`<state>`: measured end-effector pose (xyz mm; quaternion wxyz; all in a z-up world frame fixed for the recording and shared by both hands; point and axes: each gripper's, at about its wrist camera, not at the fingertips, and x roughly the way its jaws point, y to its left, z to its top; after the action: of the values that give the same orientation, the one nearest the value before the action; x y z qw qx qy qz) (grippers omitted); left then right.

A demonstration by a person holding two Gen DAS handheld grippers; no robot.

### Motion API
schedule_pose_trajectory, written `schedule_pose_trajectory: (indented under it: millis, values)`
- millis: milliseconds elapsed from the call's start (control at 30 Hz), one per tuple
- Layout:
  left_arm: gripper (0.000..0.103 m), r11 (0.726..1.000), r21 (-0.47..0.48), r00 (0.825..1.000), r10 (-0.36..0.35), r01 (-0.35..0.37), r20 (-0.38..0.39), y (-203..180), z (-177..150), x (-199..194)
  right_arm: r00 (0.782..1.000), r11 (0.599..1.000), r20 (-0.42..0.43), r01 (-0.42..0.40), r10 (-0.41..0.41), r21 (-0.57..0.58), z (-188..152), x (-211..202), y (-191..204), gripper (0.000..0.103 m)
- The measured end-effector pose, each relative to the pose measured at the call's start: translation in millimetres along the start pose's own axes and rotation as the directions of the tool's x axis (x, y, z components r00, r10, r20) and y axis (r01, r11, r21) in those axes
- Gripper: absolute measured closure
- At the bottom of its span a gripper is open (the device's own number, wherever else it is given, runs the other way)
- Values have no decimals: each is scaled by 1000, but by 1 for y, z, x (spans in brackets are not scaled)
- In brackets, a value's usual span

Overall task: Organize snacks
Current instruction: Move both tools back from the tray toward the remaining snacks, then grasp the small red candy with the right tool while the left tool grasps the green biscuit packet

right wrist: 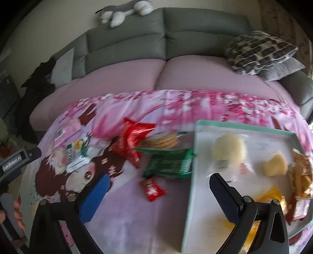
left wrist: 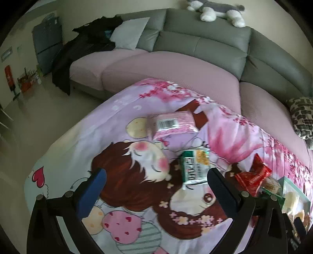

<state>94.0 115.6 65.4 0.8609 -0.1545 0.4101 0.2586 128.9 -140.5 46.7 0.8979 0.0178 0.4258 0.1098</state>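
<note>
Snack packs lie scattered on a pink cartoon-print cloth [left wrist: 121, 117]. My left gripper [left wrist: 156, 185] is open above the cloth, and a green-and-white pack [left wrist: 193, 166] lies just ahead of its right finger. A pink pack [left wrist: 172, 125] rests farther back. My right gripper [right wrist: 158, 189] is open, its right finger over the edge of a pale green tray [right wrist: 197, 140]. The tray holds two wrapped buns [right wrist: 228, 150] and orange packets [right wrist: 301, 172]. Left of the tray lie a green bag [right wrist: 170, 164], a red bag [right wrist: 133, 140], biscuits [right wrist: 164, 140] and a small red packet [right wrist: 152, 189].
A grey sofa [left wrist: 205, 39] with pink seat covers runs behind the table. A plush dog [right wrist: 125, 11] lies on its back, patterned cushions [right wrist: 258, 52] at its right end, dark clothes [left wrist: 86, 45] at its left. A hand [right wrist: 17, 213] holds the left gripper.
</note>
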Motion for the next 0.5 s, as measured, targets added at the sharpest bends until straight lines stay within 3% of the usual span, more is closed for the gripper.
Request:
schedule_pose_trajectory:
  millis: [267, 500]
  values:
    - [0, 1000, 6, 999, 5, -4, -37, 6, -2, 16, 999, 1000, -48, -25, 25, -5, -9, 22, 11, 1]
    - [1, 999, 32, 997, -12, 14, -71, -5, -5, 31, 995, 998, -75, -60, 59, -1, -15, 34, 16, 24]
